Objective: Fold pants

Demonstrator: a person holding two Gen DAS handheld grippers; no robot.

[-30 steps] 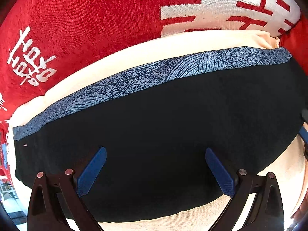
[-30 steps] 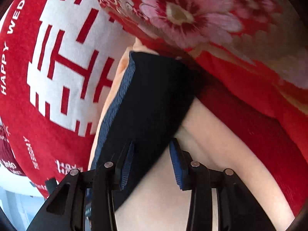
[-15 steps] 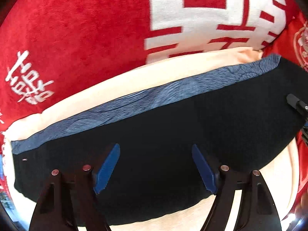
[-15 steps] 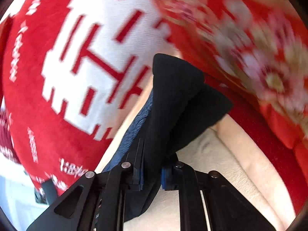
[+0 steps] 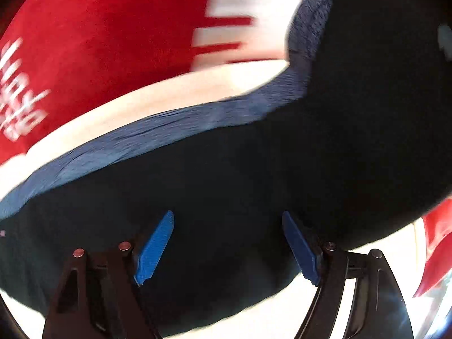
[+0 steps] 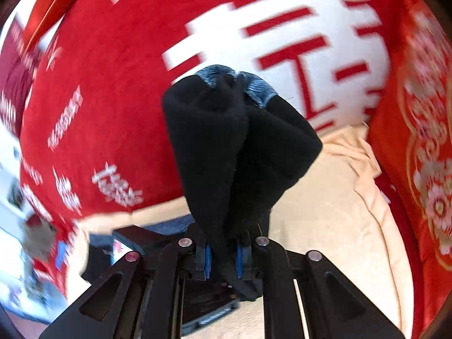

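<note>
Black pants with a blue patterned waistband lie across a cream sheet. My left gripper hangs close over the middle of the pants. Its blue pads are apart and the dark cloth lies under them, not pinched. In the left wrist view the right end of the pants is pulled up off the sheet. My right gripper is shut on that end. A bunched fold of the black pants stands up from its pads, with the blue waistband at the top.
A red blanket with white lettering covers the surface behind the cream sheet. A red cushion with gold and pink flowers borders the right side. A dark device shows at lower left in the right wrist view.
My right gripper closed on the end of the pants, rolled, and lifted it up off the sheet. The left gripper's jaws narrowed somewhat and it stayed over the middle of the pants.
</note>
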